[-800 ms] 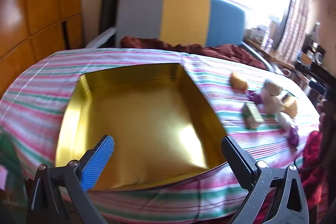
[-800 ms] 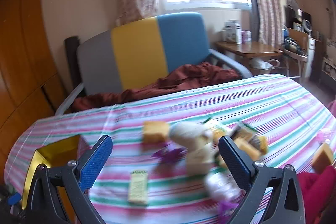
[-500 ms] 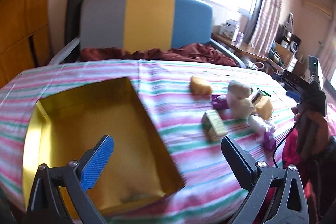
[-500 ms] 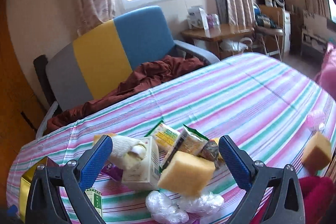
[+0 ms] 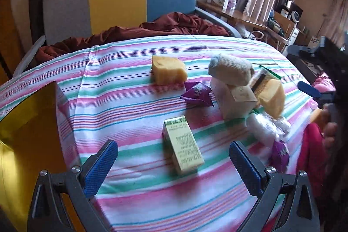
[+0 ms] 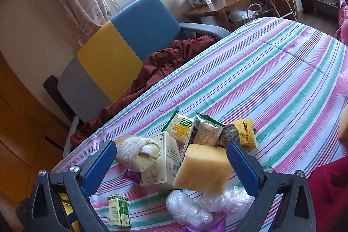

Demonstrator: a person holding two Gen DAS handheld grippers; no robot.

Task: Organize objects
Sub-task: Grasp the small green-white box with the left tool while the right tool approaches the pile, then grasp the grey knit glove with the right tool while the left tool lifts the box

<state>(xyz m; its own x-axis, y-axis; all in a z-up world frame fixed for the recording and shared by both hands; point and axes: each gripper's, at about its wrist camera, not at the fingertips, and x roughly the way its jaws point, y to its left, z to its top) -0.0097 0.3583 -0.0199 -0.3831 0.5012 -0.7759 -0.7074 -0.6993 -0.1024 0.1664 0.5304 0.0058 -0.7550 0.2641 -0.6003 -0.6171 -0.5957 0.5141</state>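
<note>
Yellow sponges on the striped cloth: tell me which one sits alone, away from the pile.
The yellow sponge at the far left, beside the purple packet. The other sponge leans against the white box in the heap.

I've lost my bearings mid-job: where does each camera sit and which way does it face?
Left wrist: behind the open left claw, angled down at the small green box; gold tin at left, a hand at right.
Right wrist: behind the open right claw, angled down at the yellow sponge.
Shared: green box, sponge, rolled sock, striped cloth, armchair.
</note>
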